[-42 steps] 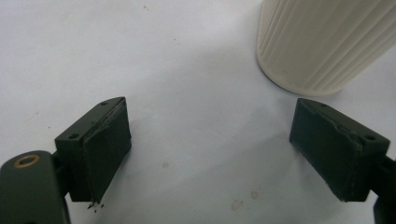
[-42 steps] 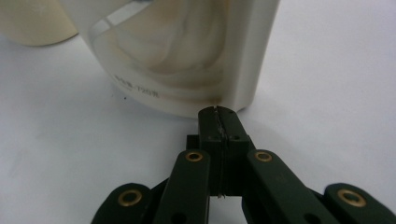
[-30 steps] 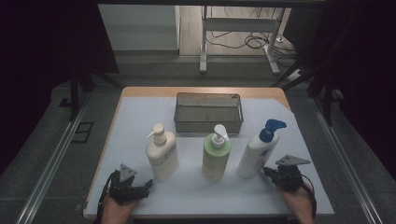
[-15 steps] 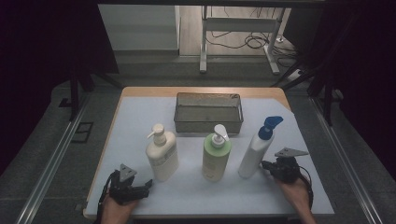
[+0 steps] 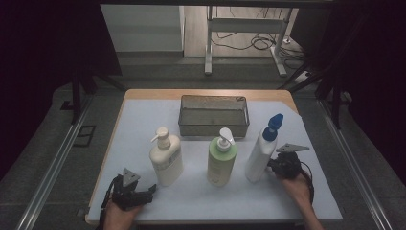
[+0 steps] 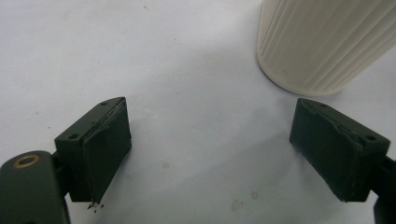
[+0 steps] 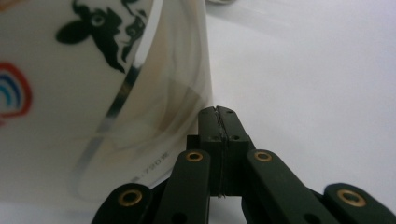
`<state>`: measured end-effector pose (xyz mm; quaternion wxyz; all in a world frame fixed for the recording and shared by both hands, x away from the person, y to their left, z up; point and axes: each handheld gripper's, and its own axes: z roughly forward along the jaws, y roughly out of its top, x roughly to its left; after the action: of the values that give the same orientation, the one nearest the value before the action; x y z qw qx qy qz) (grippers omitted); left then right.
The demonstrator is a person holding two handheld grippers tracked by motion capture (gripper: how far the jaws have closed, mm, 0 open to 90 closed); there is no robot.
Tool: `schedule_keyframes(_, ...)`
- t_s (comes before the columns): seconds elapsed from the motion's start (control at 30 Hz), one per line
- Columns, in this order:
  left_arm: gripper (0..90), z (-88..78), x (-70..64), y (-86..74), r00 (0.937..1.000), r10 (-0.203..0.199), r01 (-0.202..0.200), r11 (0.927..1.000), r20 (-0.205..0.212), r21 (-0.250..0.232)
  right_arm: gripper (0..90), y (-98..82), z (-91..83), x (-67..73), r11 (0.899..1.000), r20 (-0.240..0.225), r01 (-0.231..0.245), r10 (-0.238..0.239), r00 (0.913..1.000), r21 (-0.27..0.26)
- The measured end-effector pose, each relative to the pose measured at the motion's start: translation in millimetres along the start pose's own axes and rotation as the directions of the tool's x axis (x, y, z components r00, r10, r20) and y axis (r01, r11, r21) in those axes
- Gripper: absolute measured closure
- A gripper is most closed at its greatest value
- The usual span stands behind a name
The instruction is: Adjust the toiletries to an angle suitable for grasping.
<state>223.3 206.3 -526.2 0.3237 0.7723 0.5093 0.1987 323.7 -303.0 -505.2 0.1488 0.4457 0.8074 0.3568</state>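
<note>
The clenched, empty right tool [image 5: 274, 166] sat just right of the upright blue-capped bottle [image 5: 261, 153], lower right of frame, basically touching its base.

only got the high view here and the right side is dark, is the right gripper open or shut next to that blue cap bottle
Observer: Shut. The right gripper has its jaws pressed together with nothing between them.
Operator: is it touching the bottle
Observer: It sits right at the side of the blue-capped bottle; I cannot tell if there is contact.
Operator: anything printed on that side
Observer: Yes, a black cow drawing.
Operator: and the left one
Observer: The left gripper is open and empty, short of the cream bottle.
</note>
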Motion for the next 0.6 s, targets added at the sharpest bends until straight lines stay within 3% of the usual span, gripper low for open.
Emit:
schedule_keyframes(0.27,12.4,-0.1,0.0,-0.1,1.0000,0.002,-0.002,1.0000,0.000,0.000,89.8,-0.6,-0.5,1.6,1.000,0.002,0.000,0.000,1.0000,0.000)
schedule_keyframes(0.6,12.4,-0.1,-0.1,-0.1,1.0000,0.003,-0.003,1.0000,-0.001,0.000,89.7,-23.6,-34.5,22.8,1.000,-0.019,0.014,-0.015,0.9997,-0.012)
